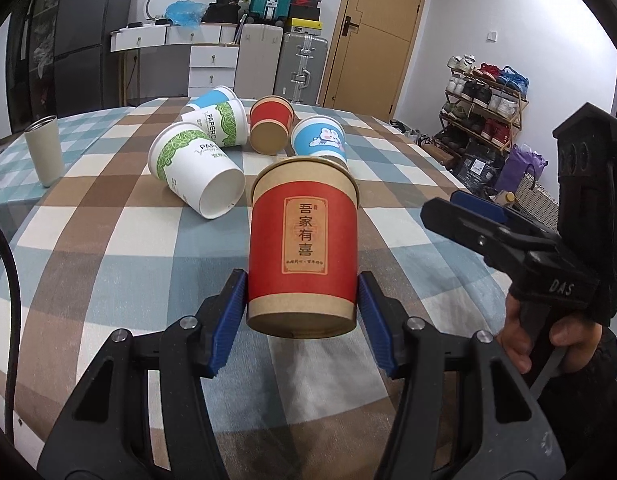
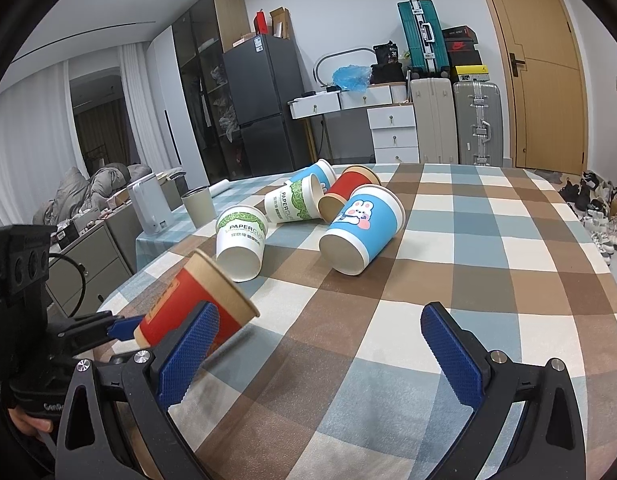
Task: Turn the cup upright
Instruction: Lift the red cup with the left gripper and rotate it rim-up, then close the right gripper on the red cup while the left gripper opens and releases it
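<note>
From the left wrist camera, the left gripper (image 1: pixel 302 312) had its two blue pads closed against the lower sides of a red cup (image 1: pixel 302 248), one pad on each flank near the brown base band. The cup sat between the fingers with its base nearest the camera and its rim away from it, so its long axis ran forward along the fingers, tipped up in the frame; the label text read upright. It was raised off the checked tablecloth (image 1: pixel 108 260), with its shadow lying on the cloth below. Beyond it lay a green-leaf white cup (image 1: pixel 192 168) on its side, a second one like it (image 1: pixel 224 124), a second red cup (image 1: pixel 270 128) and a blue rabbit cup (image 1: pixel 320 140), all tipped over. A beige tumbler (image 1: pixel 44 150) stood upright at the far left. The right gripper (image 1: pixel 464 212) showed at the right edge, seen side-on.

From the right wrist camera, the right gripper (image 2: pixel 320 356) stood wide open with nothing between its pads, over the cloth (image 2: pixel 488 240). At the left, the red cup (image 2: pixel 196 308) was slanted, rim up and to the right, base low at the left, pinched by the left gripper (image 2: pixel 128 330). The blue rabbit cup (image 2: pixel 364 228) lay on its side with its base toward the camera.
</note>
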